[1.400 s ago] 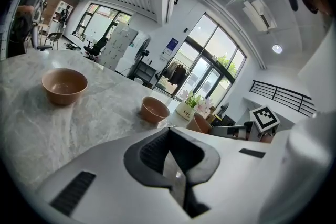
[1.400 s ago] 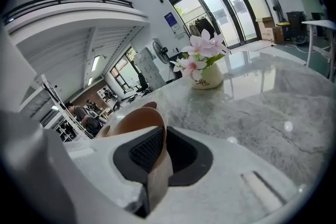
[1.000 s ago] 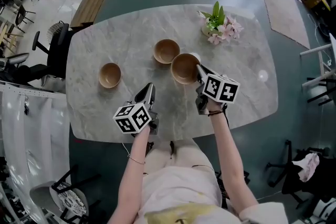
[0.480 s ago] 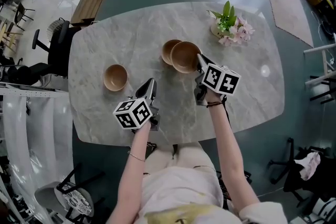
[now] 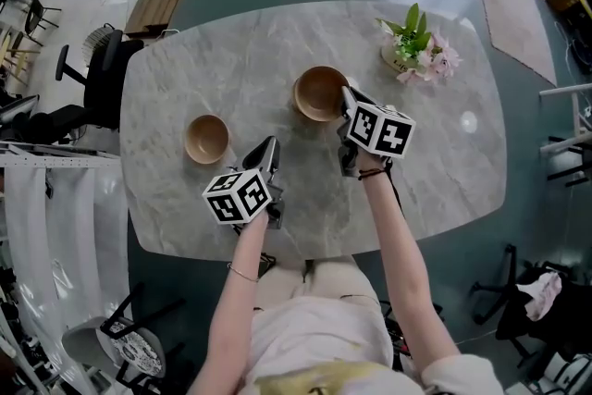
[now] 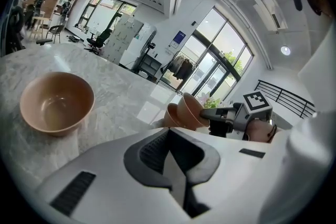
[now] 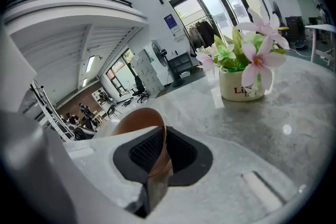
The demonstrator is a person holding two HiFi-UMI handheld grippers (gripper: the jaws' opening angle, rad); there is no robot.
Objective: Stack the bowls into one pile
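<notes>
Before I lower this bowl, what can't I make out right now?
- Left gripper view: the body of the left gripper cuts off the bottoms of the held bowl and the lower bowl, so contact is unclear.
- Head view: the held bowl, in the right gripper, covers the lower bowl.
- Right gripper view: petals cover most of the flower pot's print.

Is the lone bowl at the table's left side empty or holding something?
Empty: the lone bowl stands upright on the table, its inside bare.

Left hand-held gripper (image 5: 269,146): jaws together, nothing between them, forearm extended forward. Right hand-held gripper (image 5: 347,97): jaws clamped on bowl (image 5: 319,93) rim, forearm outstretched.
</notes>
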